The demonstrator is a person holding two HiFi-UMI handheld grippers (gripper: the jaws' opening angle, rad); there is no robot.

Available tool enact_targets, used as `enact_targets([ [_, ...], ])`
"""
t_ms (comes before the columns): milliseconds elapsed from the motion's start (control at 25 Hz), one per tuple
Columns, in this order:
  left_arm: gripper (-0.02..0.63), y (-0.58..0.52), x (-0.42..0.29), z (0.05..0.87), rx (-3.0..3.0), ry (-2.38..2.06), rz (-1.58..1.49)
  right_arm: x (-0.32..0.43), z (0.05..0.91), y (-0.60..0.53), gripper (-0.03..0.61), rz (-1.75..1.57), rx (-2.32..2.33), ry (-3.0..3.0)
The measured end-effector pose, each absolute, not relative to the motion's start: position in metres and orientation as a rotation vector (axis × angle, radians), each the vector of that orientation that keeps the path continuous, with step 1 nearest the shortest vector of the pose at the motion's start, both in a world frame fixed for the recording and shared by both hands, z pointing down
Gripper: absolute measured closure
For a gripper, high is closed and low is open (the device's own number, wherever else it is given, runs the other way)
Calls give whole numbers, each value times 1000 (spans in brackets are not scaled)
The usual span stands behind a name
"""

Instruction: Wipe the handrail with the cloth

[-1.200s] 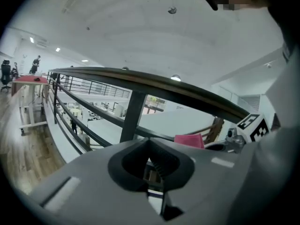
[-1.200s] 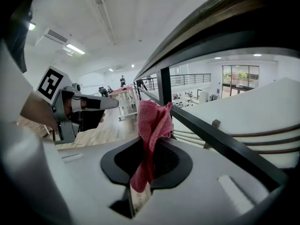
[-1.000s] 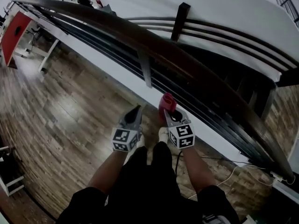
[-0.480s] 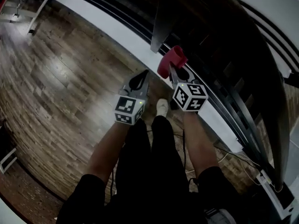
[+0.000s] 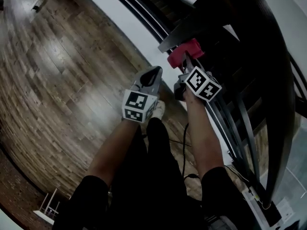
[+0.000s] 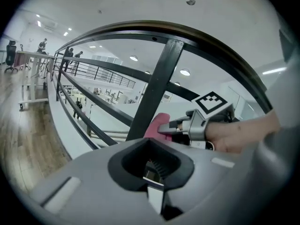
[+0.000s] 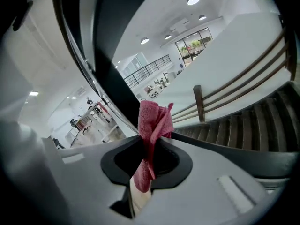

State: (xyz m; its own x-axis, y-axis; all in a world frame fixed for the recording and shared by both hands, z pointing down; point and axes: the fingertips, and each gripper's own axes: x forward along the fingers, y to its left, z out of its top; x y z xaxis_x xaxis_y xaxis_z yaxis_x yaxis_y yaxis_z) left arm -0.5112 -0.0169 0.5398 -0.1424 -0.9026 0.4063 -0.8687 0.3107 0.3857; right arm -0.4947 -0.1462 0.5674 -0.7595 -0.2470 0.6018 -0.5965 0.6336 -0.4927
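Observation:
A red cloth (image 5: 184, 52) is bunched up in my right gripper (image 5: 188, 63), which is shut on it. It sits just under the dark curved handrail (image 5: 274, 80), beside a dark railing post (image 5: 192, 25). The right gripper view has the cloth (image 7: 153, 125) sticking up out of the right gripper (image 7: 149, 159), with the post (image 7: 110, 55) close behind it. My left gripper (image 5: 152, 74) is shut with nothing in it, a little to the left of the right one and lower. The left gripper view shows the left gripper (image 6: 152, 165), the handrail (image 6: 211, 40), the post (image 6: 157, 86) and the cloth (image 6: 156, 125).
Thin dark horizontal rails (image 5: 144, 20) run under the handrail, above a white ledge (image 5: 122, 18). Wood floor (image 5: 57, 80) lies to the left. A cable (image 5: 183, 147) trails by the person's legs. Stairs (image 7: 262, 121) descend beyond the railing.
Both grippers have risen and come close to the railing. The cloth has gone from floor level up to the post under the handrail. The head view has swung nearer the rail.

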Motion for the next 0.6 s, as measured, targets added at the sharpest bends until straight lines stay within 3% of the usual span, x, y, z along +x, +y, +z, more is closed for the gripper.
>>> enact_targets([
  [400,614,-13,-503,545,1568,-2008,-56,-498,576,-161,531,643,720,-2285],
  [600,614,-9,-493,547,1590,-1983,-46,-481,576,-162,531,677,730,-2272],
])
